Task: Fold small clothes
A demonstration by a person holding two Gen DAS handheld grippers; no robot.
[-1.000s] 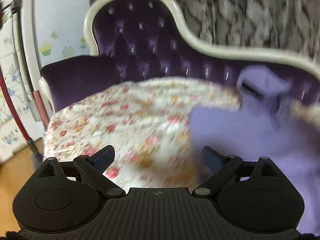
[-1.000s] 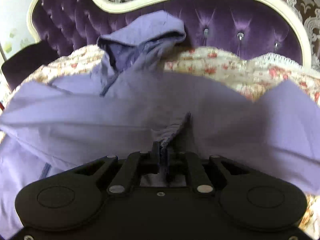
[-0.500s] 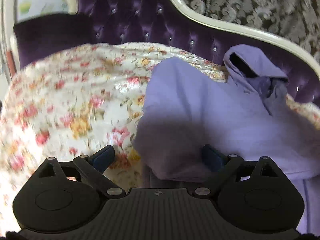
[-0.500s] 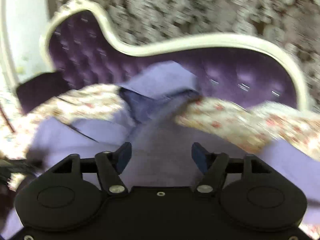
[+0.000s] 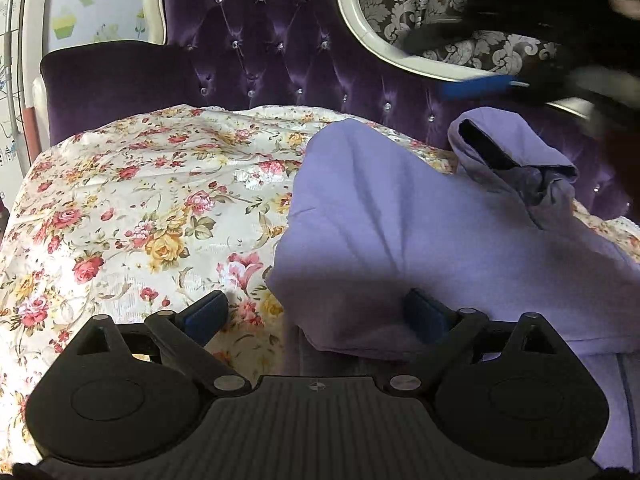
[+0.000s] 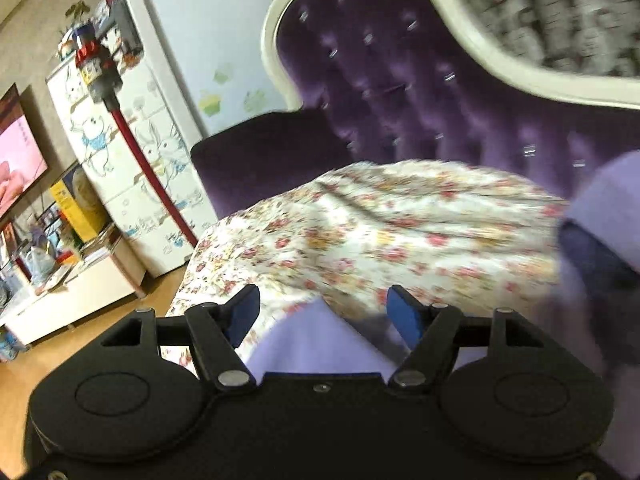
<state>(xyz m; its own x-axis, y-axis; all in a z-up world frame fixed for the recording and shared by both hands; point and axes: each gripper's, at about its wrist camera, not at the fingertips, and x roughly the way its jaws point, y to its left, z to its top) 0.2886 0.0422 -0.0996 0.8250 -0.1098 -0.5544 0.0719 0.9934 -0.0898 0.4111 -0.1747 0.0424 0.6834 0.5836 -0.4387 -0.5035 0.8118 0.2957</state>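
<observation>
A lavender hoodie [image 5: 420,216] lies partly folded on the floral sheet [image 5: 140,200], its hood [image 5: 508,148] propped against the sofa back. My left gripper [image 5: 316,316] is open and low over the hoodie's left folded edge. That edge lies between the jaws, next to the right pad [image 5: 428,316]. My right gripper [image 6: 324,314] is open with nothing pinched and hangs above a lavender fold [image 6: 316,344]. The hood [image 6: 600,208] sits at the right edge of that view. In the left wrist view the right gripper [image 5: 500,80] shows as a dark blur at the upper right.
A purple tufted sofa back [image 5: 280,40] with a cream frame rises behind the sheet, and its armrest [image 6: 260,160] is at the left. Beyond are a white cabinet with cartoon drawings [image 6: 132,152], a red stick vacuum [image 6: 104,72], a low white table [image 6: 72,296] and wooden floor [image 6: 80,344].
The right gripper opened and let go of the hoodie fold, then swung up and to the left. The left gripper sank toward the hoodie's left edge and has stayed there.
</observation>
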